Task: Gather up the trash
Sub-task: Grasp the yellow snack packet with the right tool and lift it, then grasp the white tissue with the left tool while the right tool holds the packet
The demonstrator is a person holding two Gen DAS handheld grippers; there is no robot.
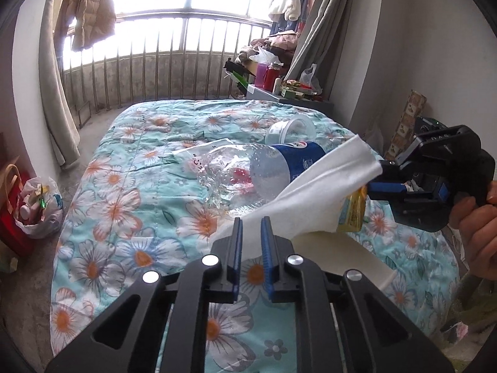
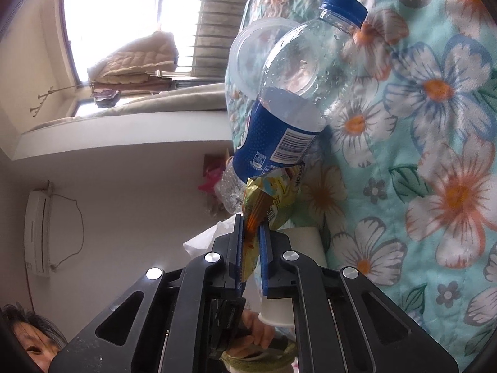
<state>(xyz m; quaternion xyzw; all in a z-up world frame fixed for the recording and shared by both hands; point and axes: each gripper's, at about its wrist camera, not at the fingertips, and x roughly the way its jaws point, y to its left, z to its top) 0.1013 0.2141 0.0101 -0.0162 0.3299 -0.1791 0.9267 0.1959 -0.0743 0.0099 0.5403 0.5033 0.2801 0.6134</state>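
Two pieces of trash have been gripped but nothing has been carried off the flowered bedspread (image 1: 130,192) yet, so the task is judged to be at an early stage. The left gripper (image 1: 248,227), at the lower centre of the left wrist view, is clamped on one end of a white tissue (image 1: 310,192), which is stretched towards the right edge of the frame. There the right gripper (image 1: 377,183) is seen closed; in its own view, the right gripper (image 2: 251,233) is pinched on a yellow snack wrapper (image 2: 270,199). Whether the tissue's far end is also caught between those jaws cannot be told. Still to be collected are a clear plastic bottle (image 1: 248,174) with a blue label, lying at mid-frame, and a clear plastic cup (image 1: 290,130) just beyond it. A filled bag (image 1: 38,205) is seen on the floor at the left edge; whether it is the intended destination is not shown. A white object under the tissue is largely covered and cannot be identified.
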